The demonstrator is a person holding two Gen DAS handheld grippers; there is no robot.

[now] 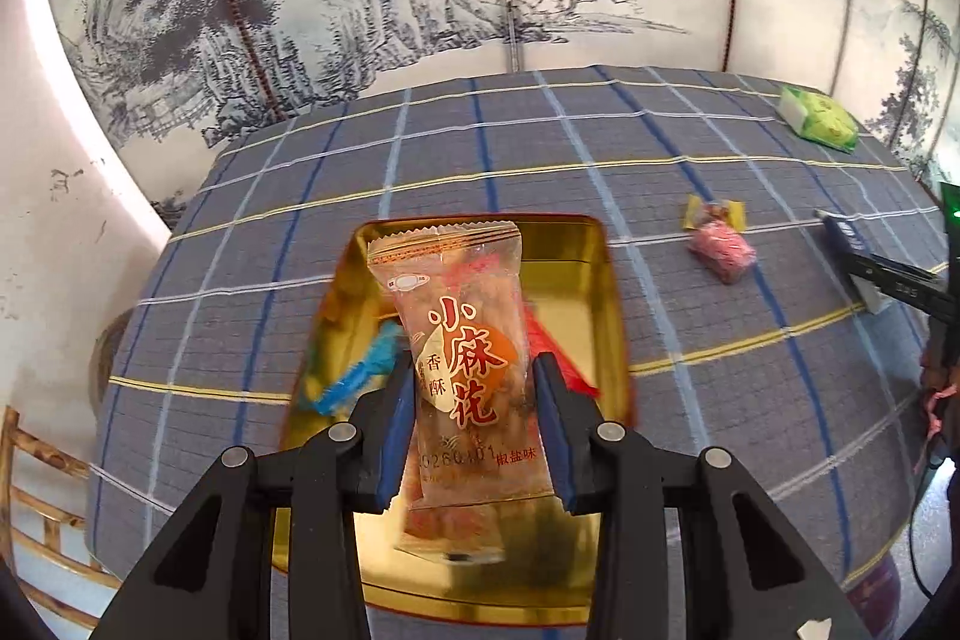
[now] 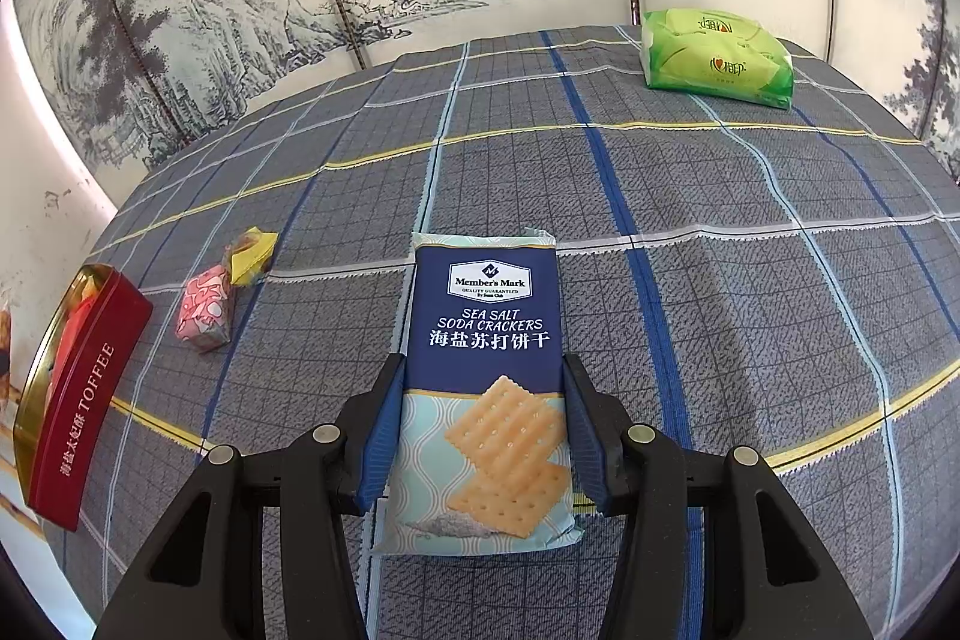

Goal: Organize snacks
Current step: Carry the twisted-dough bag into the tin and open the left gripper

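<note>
While the left gripper (image 1: 474,388) holds over the open toffee tin (image 1: 576,244), its blue pads are clamped on a clear twist-snack packet (image 1: 462,340), pinched across the packet's narrow width. Packet's long axis runs straight out along the fingers, top seal toward the tin's far wall. Tin sits directly under and ahead of the packet; gold interior visible, with a blue wrapper (image 1: 360,376) and a red wrapper (image 1: 558,358) already inside.

Right gripper (image 2: 480,436) closed on a sea salt soda cracker pack (image 2: 489,388), pads against its two long edges, pack pointing away along the fingers. Whether the pack rests on the checked tablecloth (image 2: 720,340) or is just lifted: cannot tell.

From the right wrist view the tin lies well off to the left, red side facing, at the cloth's edge. Pink candy (image 2: 204,310) and yellow candy (image 2: 252,250) lie touching between the cracker pack and the tin. Green tissue pack (image 2: 714,58) far back right, well apart.

Judgement: the left hand is the nearer one, already above the tin; the drop looks to need only a release with the long axis kept along the tin's length. Crackers face a leftward carry past the candies.
</note>
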